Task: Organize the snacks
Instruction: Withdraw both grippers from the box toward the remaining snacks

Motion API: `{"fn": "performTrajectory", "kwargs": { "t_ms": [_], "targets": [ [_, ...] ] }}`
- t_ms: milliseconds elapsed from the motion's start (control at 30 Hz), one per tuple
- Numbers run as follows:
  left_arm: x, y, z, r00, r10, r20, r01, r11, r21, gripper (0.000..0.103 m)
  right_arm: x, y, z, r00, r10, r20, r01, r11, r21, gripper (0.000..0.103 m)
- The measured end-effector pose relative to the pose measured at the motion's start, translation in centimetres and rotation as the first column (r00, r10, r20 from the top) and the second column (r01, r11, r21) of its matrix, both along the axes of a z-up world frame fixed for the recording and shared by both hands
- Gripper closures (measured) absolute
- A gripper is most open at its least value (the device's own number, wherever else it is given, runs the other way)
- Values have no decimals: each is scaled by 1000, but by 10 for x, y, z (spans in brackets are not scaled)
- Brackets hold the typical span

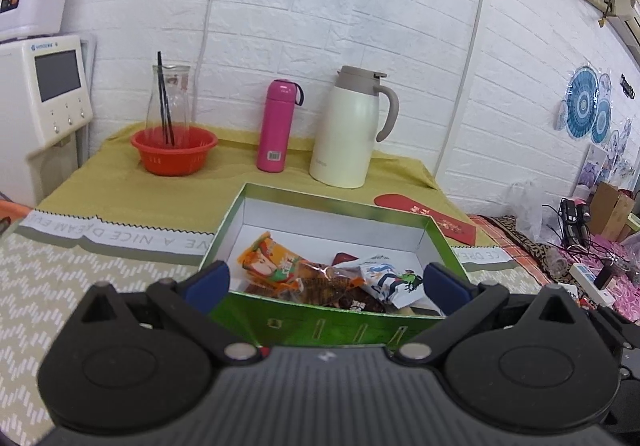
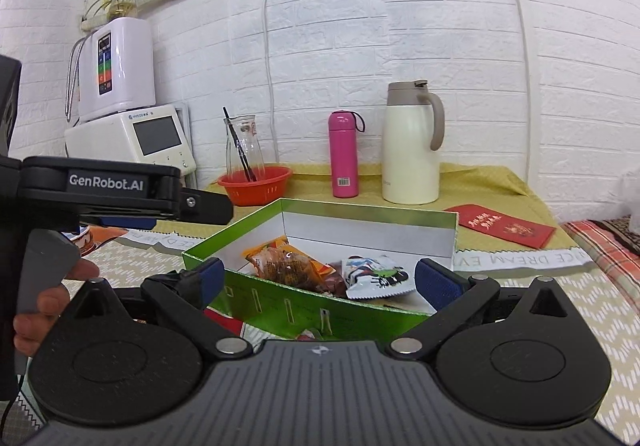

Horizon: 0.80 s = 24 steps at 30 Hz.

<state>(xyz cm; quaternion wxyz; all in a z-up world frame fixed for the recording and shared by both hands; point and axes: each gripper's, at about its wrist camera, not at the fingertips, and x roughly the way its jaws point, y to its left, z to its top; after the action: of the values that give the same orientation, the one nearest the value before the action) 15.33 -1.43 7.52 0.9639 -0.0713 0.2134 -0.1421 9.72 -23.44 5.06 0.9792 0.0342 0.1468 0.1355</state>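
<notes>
A green box (image 1: 340,205) with white inner walls lies open on the table. In it are an orange snack packet (image 1: 268,266), a brown packet (image 1: 332,286) and a white cartoon packet (image 1: 390,278). My left gripper (image 1: 328,286) hovers just before the box's near wall, open wide, with nothing held. The right wrist view shows the same box (image 2: 368,238) with the orange packet (image 2: 284,262) and white packet (image 2: 376,276). My right gripper (image 2: 322,280) is open at the near wall and holds nothing. The left gripper (image 2: 216,211) shows side-on at the left, held by a hand (image 2: 48,286).
Along the back wall stand a red basket (image 1: 174,151) holding a glass carafe (image 1: 168,97), a pink bottle (image 1: 276,125) and a cream thermos jug (image 1: 348,129). A red envelope (image 1: 428,215) lies right of the box. A white appliance (image 1: 44,105) stands at the left; cables and a power strip (image 1: 588,278) are at the right.
</notes>
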Motion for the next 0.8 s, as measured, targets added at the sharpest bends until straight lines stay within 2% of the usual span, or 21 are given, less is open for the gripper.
{"fn": "performTrajectory", "kwargs": {
  "t_ms": [133, 300, 433, 533, 633, 800],
  "targets": [
    [-17, 7, -9, 1000, -20, -18, 19, 999, -48, 0, -18, -14, -10, 998, -44, -33, 45, 998, 32, 0],
    [-39, 13, -29, 998, -41, -57, 35, 995, -97, 0, -32, -25, -29, 994, -45, -98, 47, 999, 24, 0],
    [-54, 16, -46, 993, -42, -106, 34, 996, -76, 0, -34, -24, -48, 989, -25, -146, 17, 998, -52, 0],
    [-63, 19, -55, 991, -49, -121, 41, 997, -66, 0, -28, -25, -56, 986, -53, -158, 33, 992, -124, 0],
    [-68, 20, -57, 990, -53, -128, 45, 997, -62, 0, -15, -30, -61, 979, -51, -195, 33, 995, -97, 0],
    [-71, 17, -55, 991, -81, -108, 75, 996, -56, 0, 2, -15, -68, 978, -29, -205, -1, 989, -148, 0]
  ]
}}
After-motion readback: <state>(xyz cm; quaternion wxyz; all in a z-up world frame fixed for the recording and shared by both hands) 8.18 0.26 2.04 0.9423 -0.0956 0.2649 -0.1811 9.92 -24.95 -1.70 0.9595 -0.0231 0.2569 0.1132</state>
